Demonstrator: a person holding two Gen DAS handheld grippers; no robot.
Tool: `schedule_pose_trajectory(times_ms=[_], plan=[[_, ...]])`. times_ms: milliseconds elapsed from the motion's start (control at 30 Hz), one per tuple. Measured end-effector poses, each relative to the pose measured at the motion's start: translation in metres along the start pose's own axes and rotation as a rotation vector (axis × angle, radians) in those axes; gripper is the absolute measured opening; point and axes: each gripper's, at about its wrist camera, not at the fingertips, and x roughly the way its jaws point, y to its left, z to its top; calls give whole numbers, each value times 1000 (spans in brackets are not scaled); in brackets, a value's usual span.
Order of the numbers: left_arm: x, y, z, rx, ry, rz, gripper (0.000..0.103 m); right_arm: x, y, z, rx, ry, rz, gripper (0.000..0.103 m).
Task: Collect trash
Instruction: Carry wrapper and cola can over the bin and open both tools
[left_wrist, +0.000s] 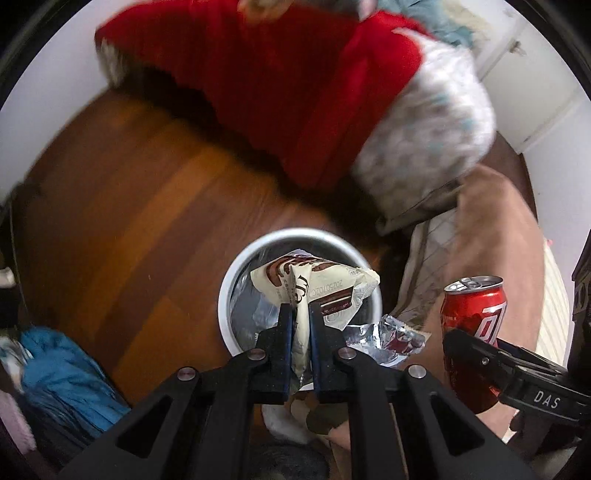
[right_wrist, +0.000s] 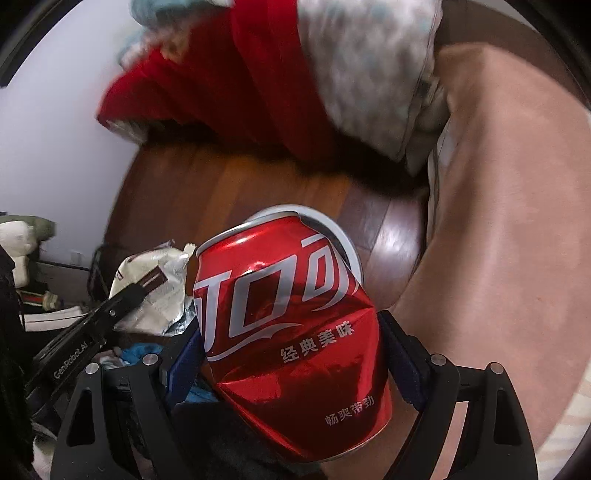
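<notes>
Left gripper (left_wrist: 302, 332) jaws pinched nearly together; right gripper (right_wrist: 291, 354) jaws wide (both aimed steeply downward).

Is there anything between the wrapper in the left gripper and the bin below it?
Nothing visible. The left gripper holds the wrapper right over the open bin; only a clear liner shows inside. The can in the right gripper hangs to the side.
</notes>
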Motion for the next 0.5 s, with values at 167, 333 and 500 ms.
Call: schedule_pose_trajectory(times_ms=[167, 333, 500], plan=[[48, 12, 12, -26, 81, 15, 8, 46, -4, 22, 17, 60, -30, 88], [74, 23, 16, -47, 133, 35, 25, 78, -5, 36, 18, 95, -45, 88], [73, 42, 13, -82, 146, 51, 68, 106, -9, 47, 15, 175, -39, 88]])
